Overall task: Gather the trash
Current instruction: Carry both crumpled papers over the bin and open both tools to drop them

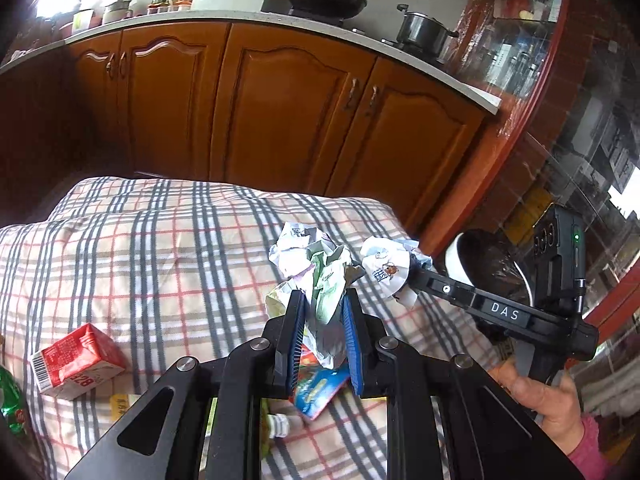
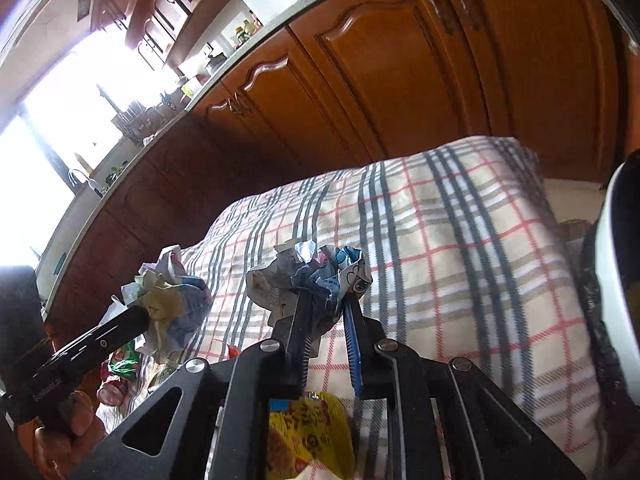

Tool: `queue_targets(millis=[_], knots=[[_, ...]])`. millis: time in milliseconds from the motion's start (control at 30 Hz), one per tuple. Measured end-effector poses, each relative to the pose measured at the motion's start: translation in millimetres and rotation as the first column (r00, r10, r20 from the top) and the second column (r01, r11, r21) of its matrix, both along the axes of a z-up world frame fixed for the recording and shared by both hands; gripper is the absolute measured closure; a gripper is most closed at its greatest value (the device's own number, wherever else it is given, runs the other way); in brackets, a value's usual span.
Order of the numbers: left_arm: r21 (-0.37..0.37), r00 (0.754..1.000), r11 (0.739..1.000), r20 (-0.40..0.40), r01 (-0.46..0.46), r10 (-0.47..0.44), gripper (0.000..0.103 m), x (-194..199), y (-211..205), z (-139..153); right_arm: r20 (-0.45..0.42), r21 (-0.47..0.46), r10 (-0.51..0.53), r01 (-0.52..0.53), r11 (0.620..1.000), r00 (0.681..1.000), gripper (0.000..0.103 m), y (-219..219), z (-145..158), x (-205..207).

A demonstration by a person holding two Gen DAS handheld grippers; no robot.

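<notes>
My left gripper [image 1: 323, 296] is shut on a crumpled bunch of white, green and silver wrappers [image 1: 320, 268], held above the checked cloth [image 1: 160, 248]. My right gripper [image 2: 326, 300] is shut on a crumpled white and blue printed wrapper [image 2: 312, 276]. In the left wrist view this wrapper [image 1: 384, 266] hangs at the tip of the right gripper [image 1: 416, 274], just right of the left bundle. In the right wrist view the left gripper [image 2: 144, 314] and its bundle [image 2: 168, 304] are at the left. A white-rimmed bin with a black liner [image 1: 460, 256] stands at the right, beyond the cloth's edge.
More trash lies on the cloth: a red carton [image 1: 76, 360], a green wrapper [image 1: 10, 400], a blue and red packet [image 1: 320, 394], a small bottle [image 1: 278, 426] and a yellow packet [image 2: 308, 432]. Wooden kitchen cabinets [image 1: 280, 112] stand behind. The bin rim [image 2: 616, 280] is close on the right.
</notes>
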State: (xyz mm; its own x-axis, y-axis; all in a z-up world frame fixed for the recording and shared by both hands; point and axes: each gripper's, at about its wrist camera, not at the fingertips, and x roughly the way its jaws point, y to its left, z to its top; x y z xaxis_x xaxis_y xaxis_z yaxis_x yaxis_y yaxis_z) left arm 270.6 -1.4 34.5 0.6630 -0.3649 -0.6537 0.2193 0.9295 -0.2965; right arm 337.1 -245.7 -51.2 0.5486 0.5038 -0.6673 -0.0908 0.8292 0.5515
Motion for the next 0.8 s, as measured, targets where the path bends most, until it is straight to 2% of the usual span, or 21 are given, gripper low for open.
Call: queue_targets(millis=[200, 333, 533, 800], knots=[[-0.003, 0.996, 0.996, 0.004, 0.09, -0.09, 0.085, -6.3, -39.7, 1.8, 0.066, -0.043, -0.089, 0.092, 0.995, 0.994, 0.087, -51.0, 24.2, -43.6], [-0.008, 0.989, 0.989, -0.008, 0.147, -0.147, 0.085, -5.5, -64.1, -1.3, 0.1, -0.103, -0.142, 0.153, 0.983, 0.985, 0.087, -77.7, 32.7, -67.4], [0.0, 0.976, 0.976, -0.017, 0.219, -0.219, 0.085, 1.5, -102.5, -3.1, 0.127, -0.162, -0.208, 0.227, 0.96, 0.97, 0.087, -113.6, 40.7, -95.2], [0.026, 0.962, 0.961, -0.017, 0.274, -0.274, 0.085, 11.4, -147.9, -5.0, 0.122, -0.182, -0.289, 0.308, 0.934, 0.95, 0.087, -150.0, 42.4, -115.2]])
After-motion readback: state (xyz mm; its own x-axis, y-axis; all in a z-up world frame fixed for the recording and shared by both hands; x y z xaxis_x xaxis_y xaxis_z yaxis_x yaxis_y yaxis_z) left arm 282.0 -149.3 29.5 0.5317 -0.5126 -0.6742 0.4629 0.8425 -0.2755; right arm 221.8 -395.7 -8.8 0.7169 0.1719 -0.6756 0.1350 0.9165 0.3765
